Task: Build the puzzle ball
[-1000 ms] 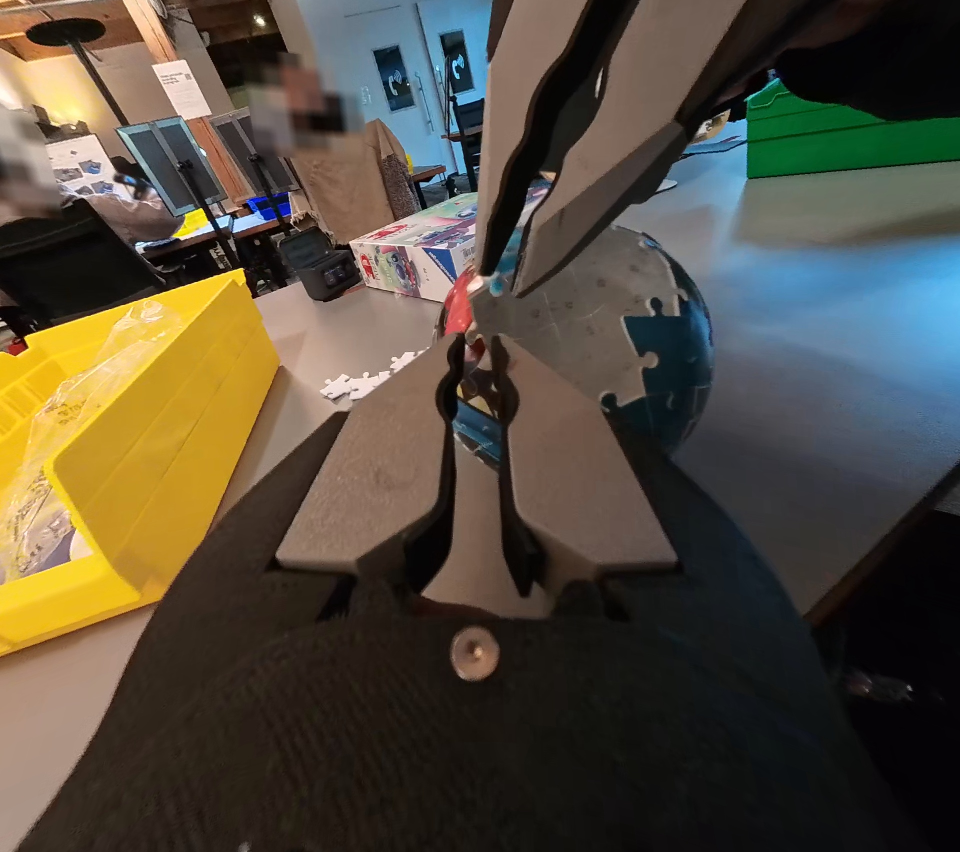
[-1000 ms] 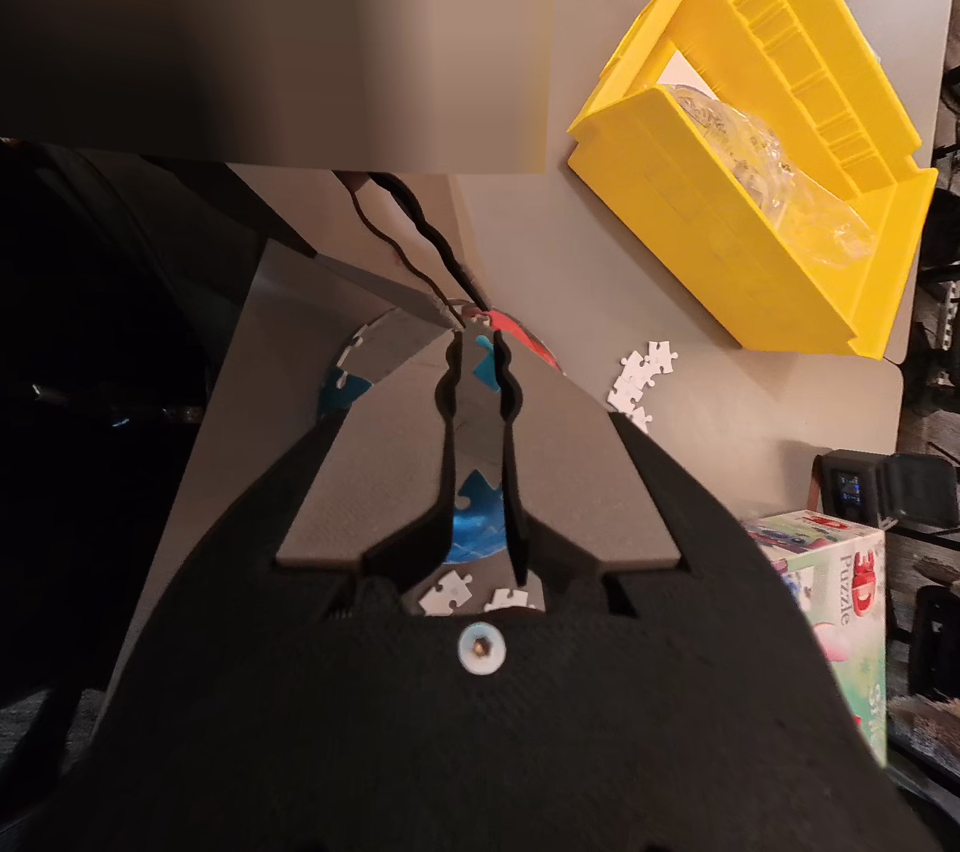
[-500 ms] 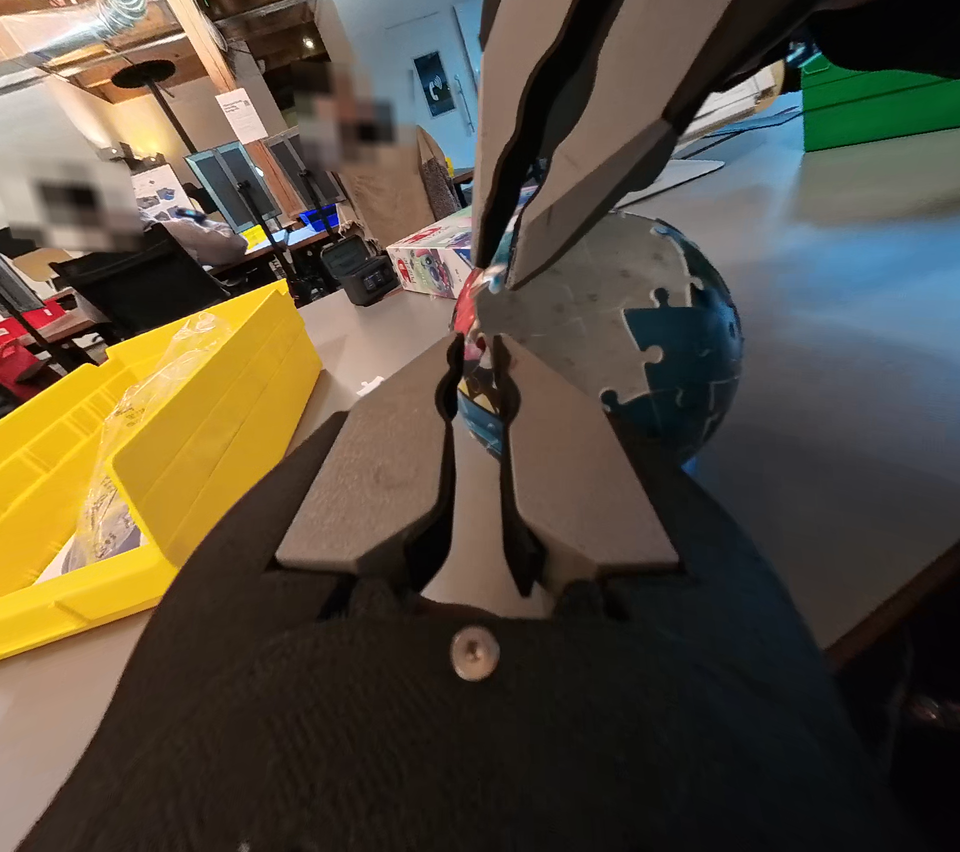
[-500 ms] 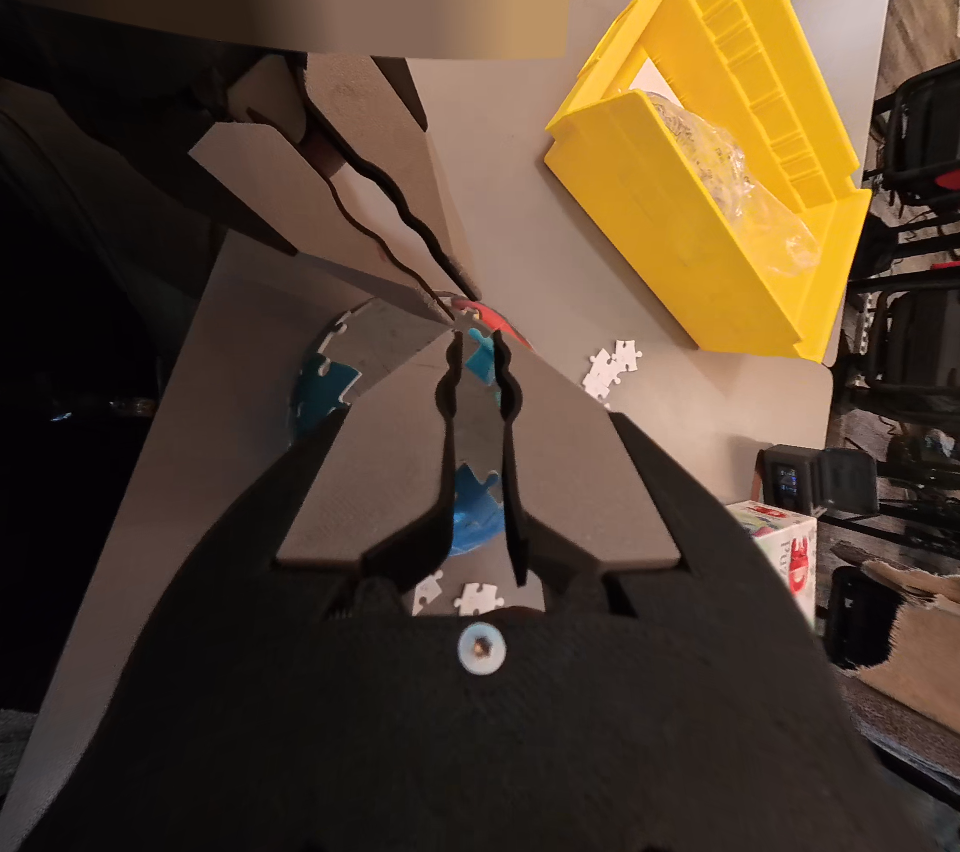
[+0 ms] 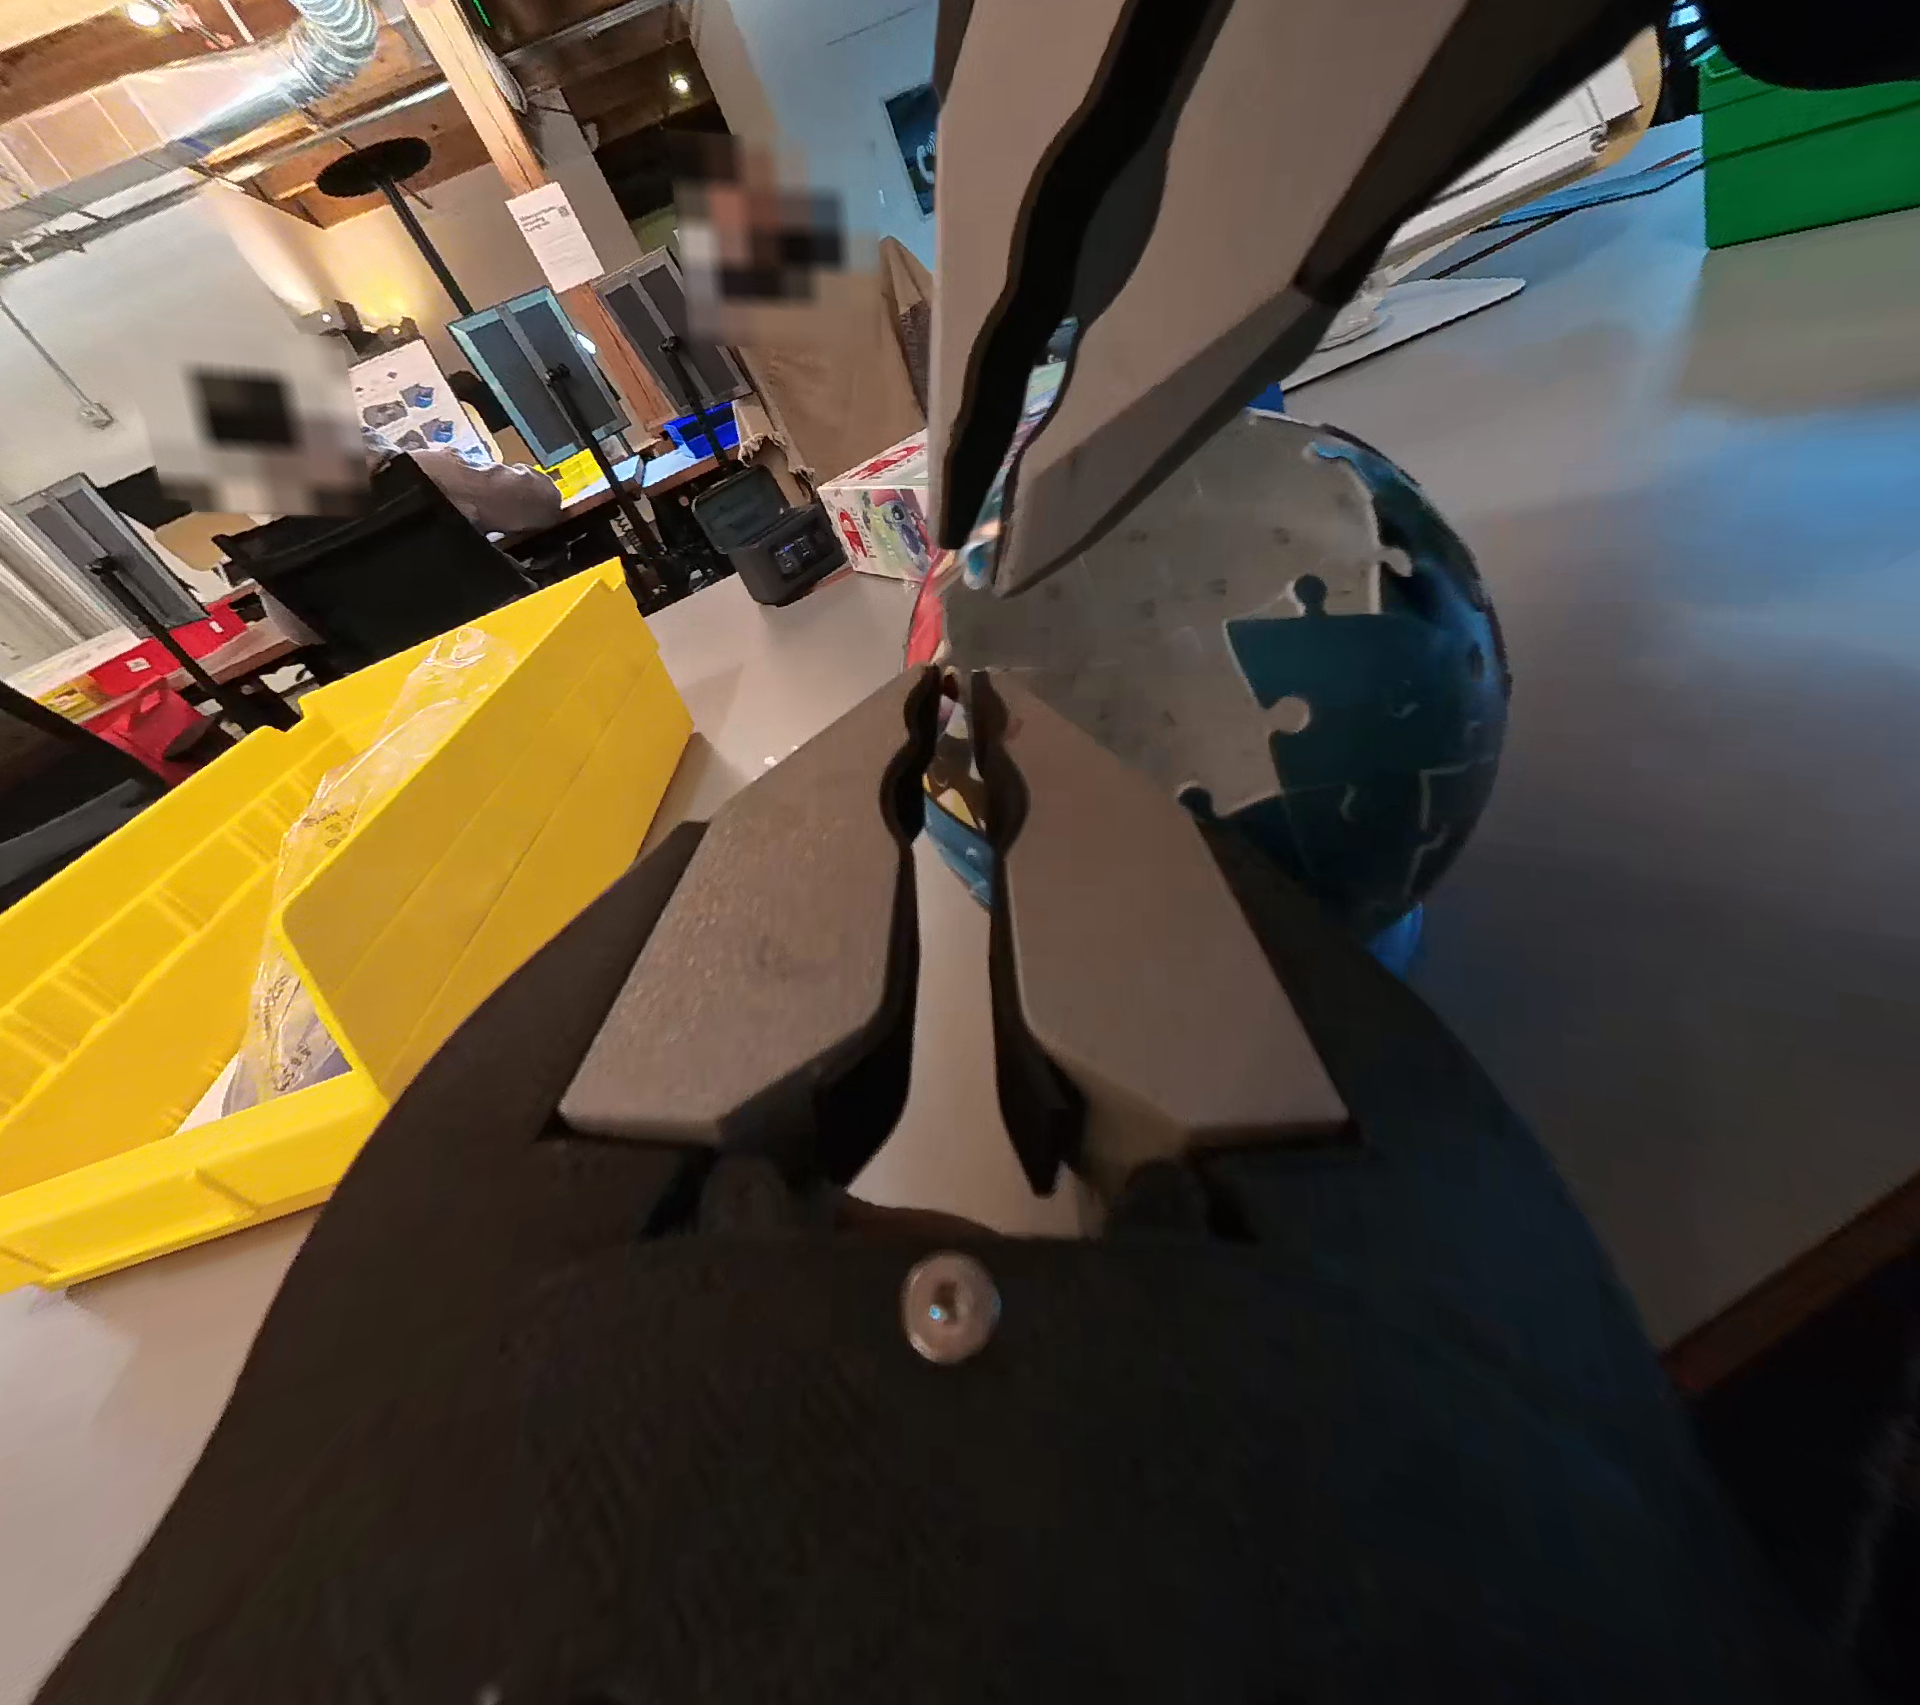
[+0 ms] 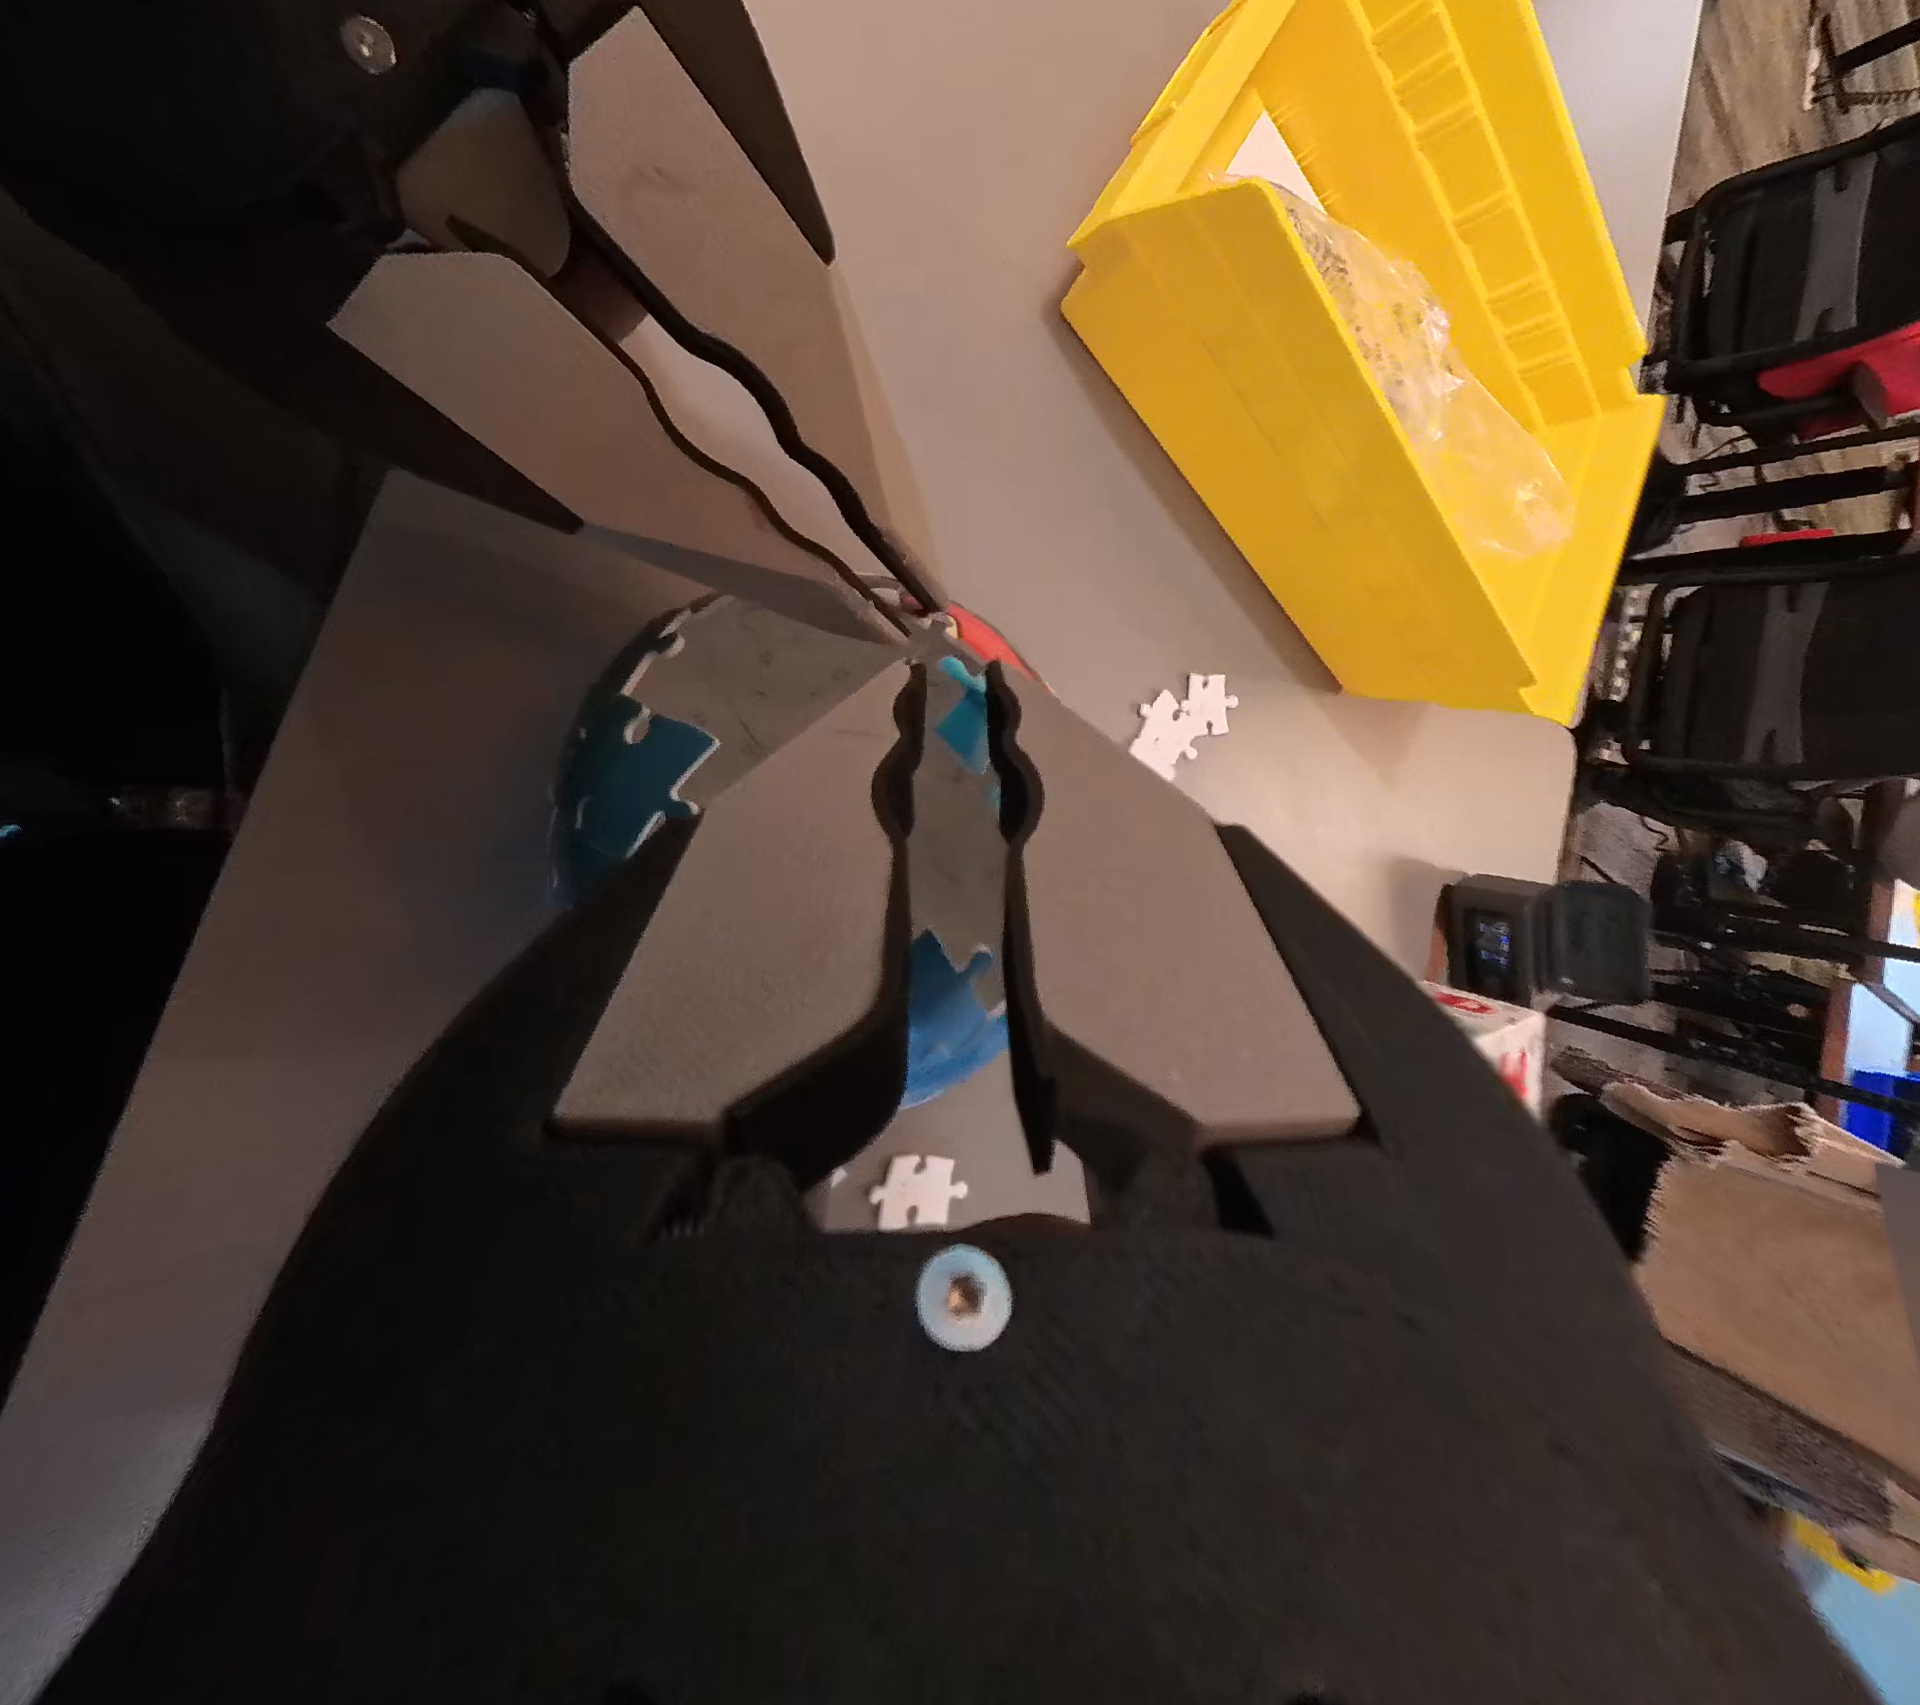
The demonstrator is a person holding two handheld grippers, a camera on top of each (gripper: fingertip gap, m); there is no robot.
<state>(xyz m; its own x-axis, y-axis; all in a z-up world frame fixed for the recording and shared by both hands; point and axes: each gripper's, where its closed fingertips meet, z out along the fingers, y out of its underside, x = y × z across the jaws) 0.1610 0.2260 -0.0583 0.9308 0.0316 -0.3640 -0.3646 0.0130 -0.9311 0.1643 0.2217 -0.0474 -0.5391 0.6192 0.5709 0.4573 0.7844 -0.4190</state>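
Two hand-held grippers meet at the rim of a half-built puzzle ball (image 5: 1340, 689) at centre frame in the left wrist view, where it rests on the grey bench (image 5: 1714, 616) as an open shell, its pale inner face and blue outer pieces both showing. The left gripper (image 5: 954, 679) rises from the bottom of that view with its jaws nearly together, the tips pinching the shell's edge; the right gripper (image 5: 982, 559) drops in from the top, likewise almost closed on the same edge, though whether it nips a separate piece or the rim itself cannot be told. In the right wrist view, loose white pieces (image 6: 1184, 720) lie right of centre on the bench, with one more (image 6: 920, 1190) near the bottom, between the finger bases. A yellow bin (image 6: 1351, 367) holding a clear plastic bag (image 6: 1434, 367) fills the upper right. The shell looks light, thin and easily sprung apart, its glossy curve likely slippery; a gentle pinch on a bare edge beside a firm joint seems the safest hold.
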